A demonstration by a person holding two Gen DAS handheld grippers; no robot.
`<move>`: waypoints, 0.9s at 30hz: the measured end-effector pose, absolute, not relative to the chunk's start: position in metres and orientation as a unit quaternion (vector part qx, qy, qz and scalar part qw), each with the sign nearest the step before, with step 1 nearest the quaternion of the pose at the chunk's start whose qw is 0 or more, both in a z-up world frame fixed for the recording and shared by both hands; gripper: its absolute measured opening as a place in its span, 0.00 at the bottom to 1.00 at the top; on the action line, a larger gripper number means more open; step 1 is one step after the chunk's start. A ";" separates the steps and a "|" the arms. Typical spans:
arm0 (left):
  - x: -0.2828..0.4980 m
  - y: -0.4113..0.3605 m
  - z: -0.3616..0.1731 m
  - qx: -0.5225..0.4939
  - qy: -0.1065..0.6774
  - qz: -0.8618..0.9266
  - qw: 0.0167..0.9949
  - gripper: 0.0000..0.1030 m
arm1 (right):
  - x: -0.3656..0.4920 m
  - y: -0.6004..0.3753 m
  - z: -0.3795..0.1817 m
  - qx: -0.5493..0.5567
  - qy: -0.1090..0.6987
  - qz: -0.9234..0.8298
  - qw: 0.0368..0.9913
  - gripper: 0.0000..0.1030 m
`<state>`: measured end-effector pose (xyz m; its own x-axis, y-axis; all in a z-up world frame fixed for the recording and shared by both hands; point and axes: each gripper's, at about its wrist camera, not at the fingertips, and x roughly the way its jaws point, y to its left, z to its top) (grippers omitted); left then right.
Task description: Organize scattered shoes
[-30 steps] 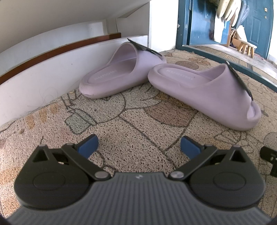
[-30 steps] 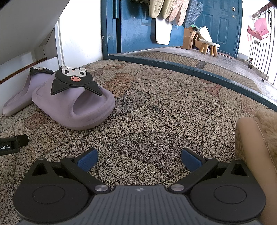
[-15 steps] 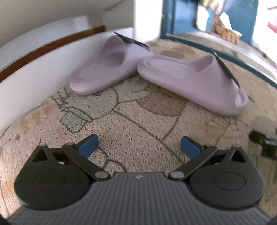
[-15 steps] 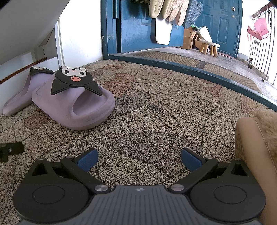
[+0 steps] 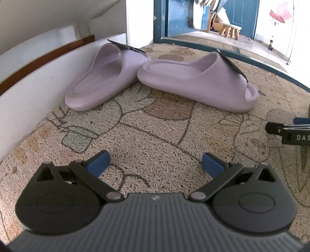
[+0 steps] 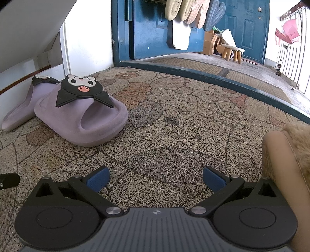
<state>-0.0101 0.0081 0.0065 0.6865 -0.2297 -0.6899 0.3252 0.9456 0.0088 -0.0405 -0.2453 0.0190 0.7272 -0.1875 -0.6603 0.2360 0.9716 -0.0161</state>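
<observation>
Resting on the patterned loop-pile floor mat are two lilac foam slide sandals with black cartoon-face charms: the far lilac slide lies along the mat's left edge, just beside the white baseboard with its brown wooden trim, and the near lilac slide sits angled next to it, heel close to or touching the first one's strap; contact cannot be judged. The left gripper hovers low over the mat short of both slides, its blue-padded fingers spread wide and holding nothing, with bare mat between them and the sandals. The right gripper is likewise spread apart and empty over the middle of the mat, well apart from the near lilac slide ahead to its left. A tan fuzzy-lined slipper stands just beside its right finger, cut off by the frame edge, so its full shape is unclear. Open mat runs forward to the dark teal door threshold at the mat's far edge; beyond it are a blue door, shoe soles hanging above, and a small wooden stool. In the left wrist view the black tip of the right gripper intrudes at the right edge, mostly cropped.
</observation>
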 end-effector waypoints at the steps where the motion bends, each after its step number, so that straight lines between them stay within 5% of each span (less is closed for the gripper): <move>1: -0.011 0.007 0.007 0.066 0.366 -0.152 0.916 1.00 | -0.040 -0.245 0.019 0.035 0.351 -0.114 0.929 1.00; 27: -0.121 0.127 0.034 0.053 0.477 -0.107 0.871 1.00 | -0.099 -0.177 0.041 0.061 0.443 -0.147 0.882 1.00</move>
